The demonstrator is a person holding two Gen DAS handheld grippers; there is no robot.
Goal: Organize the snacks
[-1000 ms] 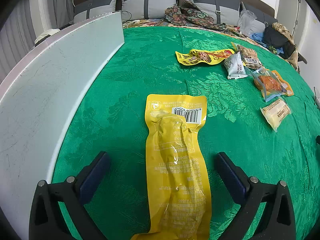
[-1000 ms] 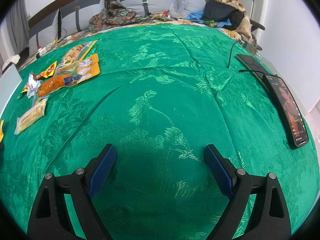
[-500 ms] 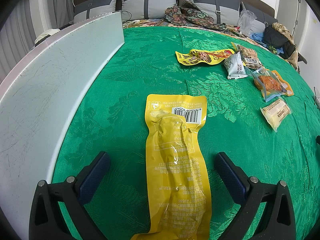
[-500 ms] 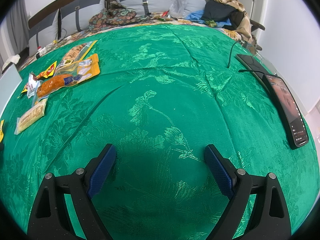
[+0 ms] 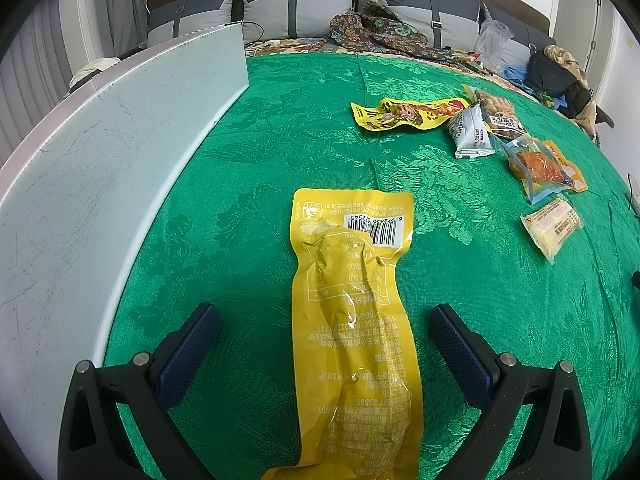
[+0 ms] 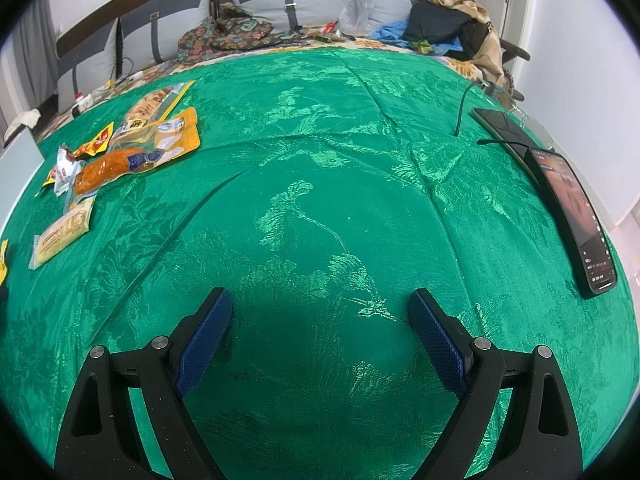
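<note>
Between the spread left gripper (image 5: 324, 330) fingers lies a yellow snack packet (image 5: 352, 320), untouched.

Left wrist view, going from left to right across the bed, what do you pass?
White board → long yellow packet between the open left hand-held gripper fingers → pale bar snack at the right.
</note>
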